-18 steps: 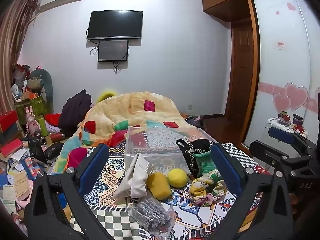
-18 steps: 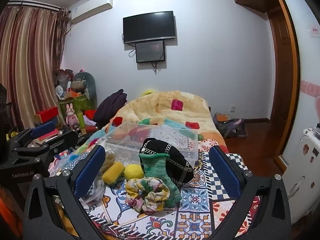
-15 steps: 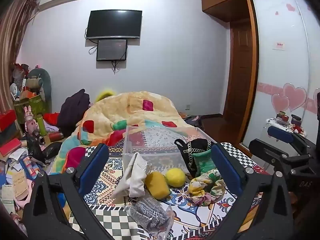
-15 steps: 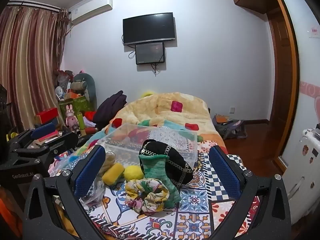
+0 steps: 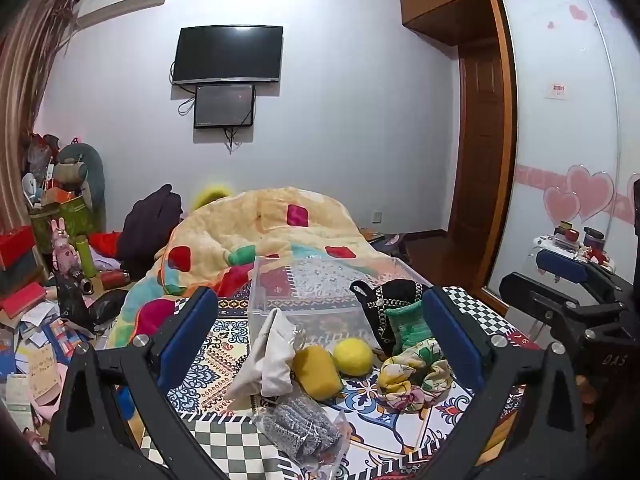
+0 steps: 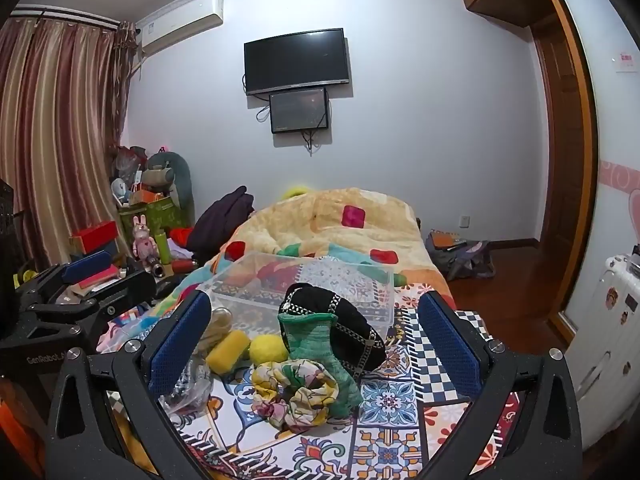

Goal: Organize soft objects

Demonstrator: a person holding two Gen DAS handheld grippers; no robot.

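Soft things lie on a patterned cloth before a clear plastic bin (image 5: 320,288) (image 6: 316,284): a white cloth (image 5: 272,356), a yellow sponge (image 5: 316,372) (image 6: 228,350), a yellow ball (image 5: 354,356) (image 6: 269,348), a floral scrunchie (image 5: 412,376) (image 6: 296,396), a green knit pouch (image 5: 408,320) (image 6: 320,356), a black hat (image 5: 384,304) (image 6: 344,328) and a bagged grey scrubber (image 5: 300,436). My left gripper (image 5: 320,328) and right gripper (image 6: 314,332) are both open and empty, held above the near side of the pile.
The bin stands against a heaped yellow quilt (image 5: 260,232) on the bed. Clutter of boxes, toys and bottles (image 5: 60,264) fills the floor at left. A white appliance (image 6: 608,320) and wardrobe stand at right. Each gripper shows in the other's view (image 5: 580,300) (image 6: 72,300).
Both views have shifted slightly; the pile sits a touch higher in the frames. Both grippers stay open and nothing was taken hold of.
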